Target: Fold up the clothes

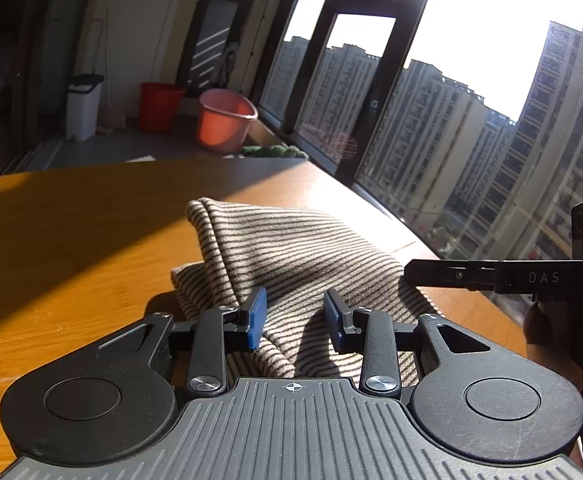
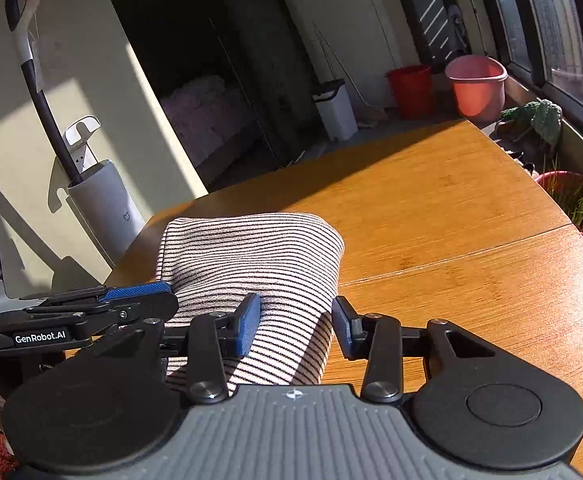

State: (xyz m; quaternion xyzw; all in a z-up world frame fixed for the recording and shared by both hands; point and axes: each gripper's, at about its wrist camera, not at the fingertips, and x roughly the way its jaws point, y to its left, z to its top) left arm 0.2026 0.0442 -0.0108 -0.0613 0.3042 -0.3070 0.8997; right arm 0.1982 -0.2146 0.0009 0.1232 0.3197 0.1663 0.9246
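The left gripper [image 1: 294,322] is seen with its two blue pads [image 1: 258,318] standing apart, a fold of the striped garment [image 1: 291,256] lying in the gap between them; the cloth is not visibly pressed by either pad, so the jaws are read as parted around it rather than clamped. Just ahead of this gripper the garment is heaped into a rounded, folded bundle, its far end doubled over into a thick roll. To the right of the left gripper, the dark finger of the right gripper [image 1: 443,274] is seen touching the garment's right edge. In the right wrist view, the right gripper [image 2: 296,325] is likewise held with its pads apart; the left pad [image 2: 247,326] lies against the striped cloth, while the right pad [image 2: 343,328] stands just beside the garment's hanging edge, with a narrow gap showing, so no firm grip can be confirmed. The garment [image 2: 251,252] is spread ahead of this gripper as a flat folded panel. To its left the left gripper [image 2: 139,300] is seen side-on, touching the cloth. Under both grippers and beyond the garment, the wooden table [image 1: 71,240] is lit by strong sun and crossed by shadow. Well beyond the table a pink bucket [image 1: 225,120], a red bucket [image 1: 159,106] and a white bin [image 1: 83,106] are set on the floor, with a large window [image 1: 431,120] to the right.
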